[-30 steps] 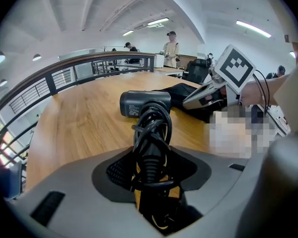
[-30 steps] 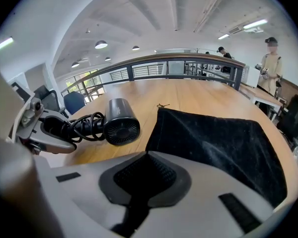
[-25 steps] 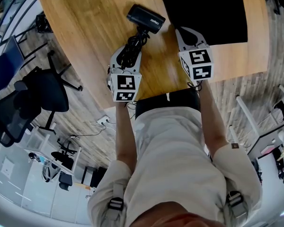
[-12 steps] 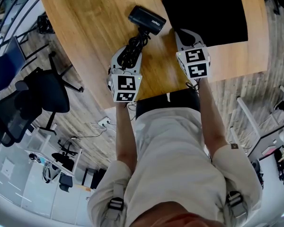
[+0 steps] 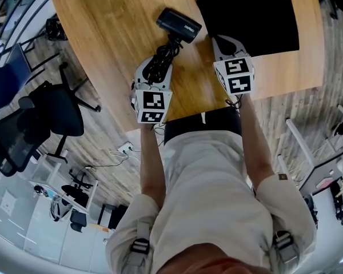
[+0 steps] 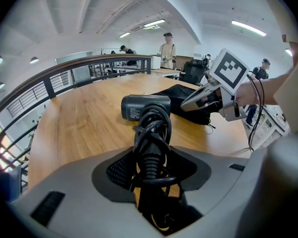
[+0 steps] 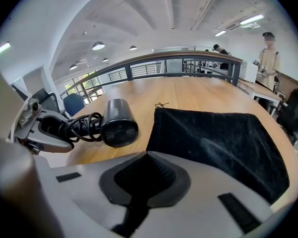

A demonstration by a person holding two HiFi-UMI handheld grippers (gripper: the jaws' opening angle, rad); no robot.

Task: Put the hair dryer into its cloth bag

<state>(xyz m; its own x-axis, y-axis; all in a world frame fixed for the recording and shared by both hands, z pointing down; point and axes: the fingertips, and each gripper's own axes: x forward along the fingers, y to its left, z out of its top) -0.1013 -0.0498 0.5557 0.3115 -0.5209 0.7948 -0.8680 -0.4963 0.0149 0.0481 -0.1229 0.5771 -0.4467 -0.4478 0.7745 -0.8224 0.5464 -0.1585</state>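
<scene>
The black hair dryer (image 5: 178, 24) lies on the wooden table (image 5: 103, 27), its cord wound round the handle. My left gripper (image 5: 156, 64) is shut on that cord-wrapped handle, which fills the space between the jaws in the left gripper view (image 6: 151, 157). The black cloth bag (image 5: 251, 16) lies flat to the right of the dryer. My right gripper (image 5: 222, 40) sits at the bag's near left corner, its jaws closing until they meet. In the right gripper view the bag (image 7: 218, 138) starts just past the tips (image 7: 146, 155), and I see no cloth between them.
The table's near edge (image 5: 188, 110) runs just under both grippers. Office chairs (image 5: 51, 119) stand on the floor to the left. A railing (image 7: 188, 63) borders the table's far side. A person (image 6: 166, 48) stands far behind.
The right gripper has shifted and turned a little at the bag's corner. The left gripper and the hair dryer have stayed where they were.
</scene>
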